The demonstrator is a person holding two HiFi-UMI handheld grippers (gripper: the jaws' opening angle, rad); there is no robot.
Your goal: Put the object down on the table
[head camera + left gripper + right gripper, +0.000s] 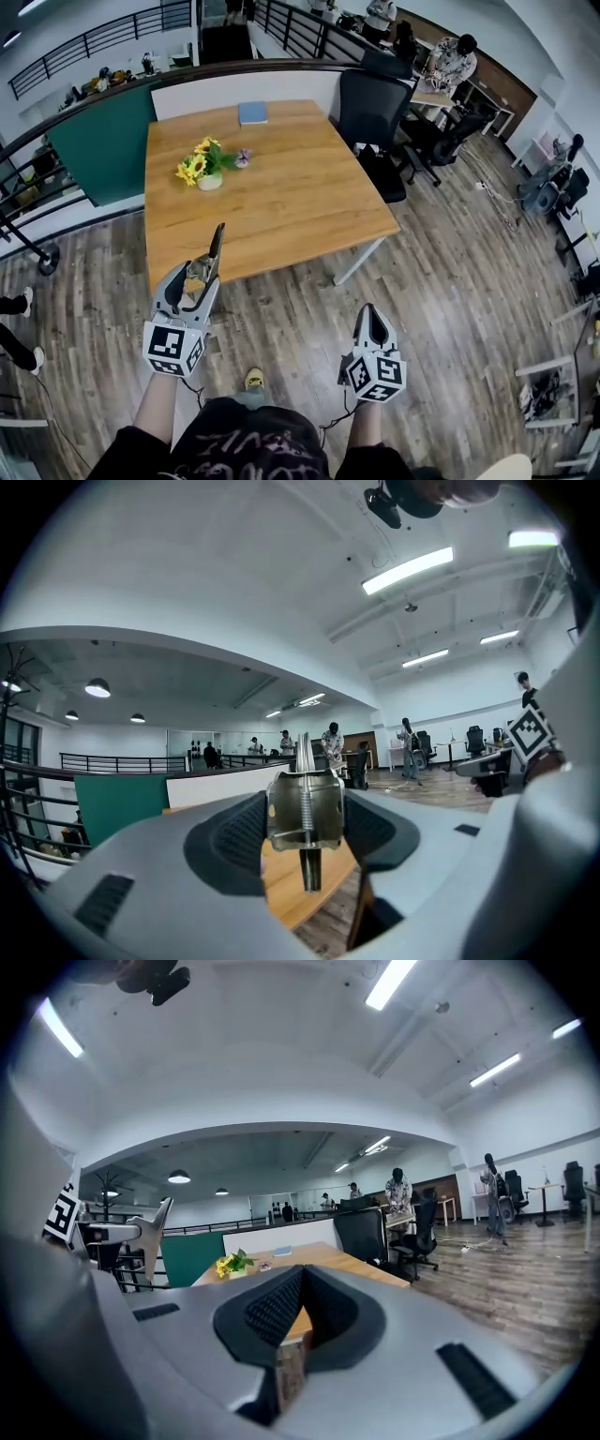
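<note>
The metal tool point(305, 808) is a dull steel piece with a flat, boxy body, a coiled spring down its middle and a narrow dark blade that sticks out past the jaws. It is in the air over the plank floor at the near edge of the table point(281, 202), not resting on it. The left gripper point(195, 281) holds it: the jaws stand wide apart and their ribbed black pads press against the two sides of the steel body. The gripper's shell is smooth grey plastic and carries a cube with black-and-white square markers. Beyond it, the square table has a warm wood-grain top, which bears a small pot of yellow flowers point(208, 167) and, at the far edge, a blue book point(252, 112). A black office chair point(373, 108) stands at the table's right corner. The right gripper point(373, 323) hangs low over the floor with its jaws closed to a point and nothing between them.
</note>
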